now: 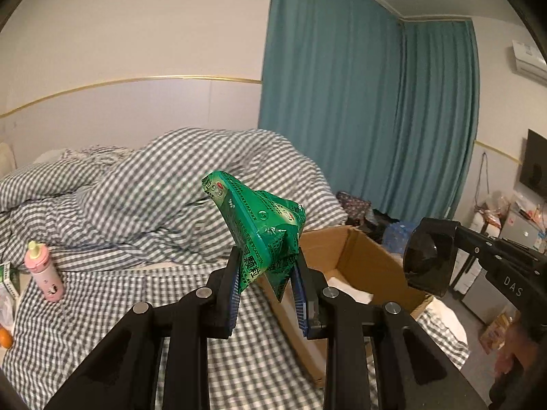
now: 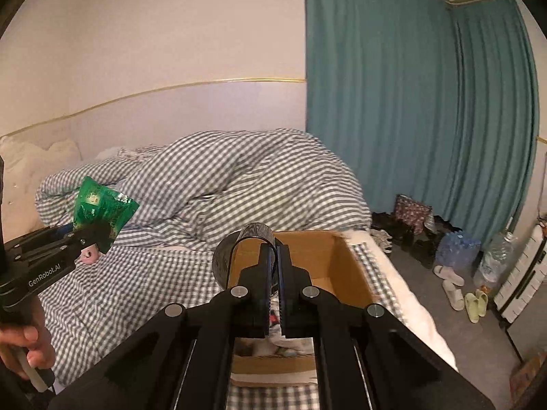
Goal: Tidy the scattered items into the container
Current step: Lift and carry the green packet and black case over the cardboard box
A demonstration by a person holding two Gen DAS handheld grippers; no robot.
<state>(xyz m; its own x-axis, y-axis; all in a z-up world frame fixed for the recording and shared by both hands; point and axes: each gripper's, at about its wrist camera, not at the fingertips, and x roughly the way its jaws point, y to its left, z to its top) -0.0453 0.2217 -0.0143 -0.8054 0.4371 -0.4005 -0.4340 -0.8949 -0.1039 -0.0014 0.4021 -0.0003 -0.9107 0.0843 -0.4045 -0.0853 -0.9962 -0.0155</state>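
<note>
Packet (image 1: 259,225), green and crinkly, looks light, soft and slippery; left gripper (image 1: 265,273) fingers pinch its lower end near cardboard box (image 1: 359,253). Right gripper (image 2: 273,266) fingers clamp the dark roll (image 2: 239,249) rim above box.

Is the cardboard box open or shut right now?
Open. The cardboard box has its top uncovered, with the brown inner walls and some contents at the bottom visible from the right wrist view.

Bed (image 1: 102,307) covered in grey-white checked sheet. Cardboard box (image 1: 362,263) sits open on it. Rumpled checked duvet (image 1: 164,188) heaped behind box; pink bottle (image 1: 44,273) upright far left of box.
</note>
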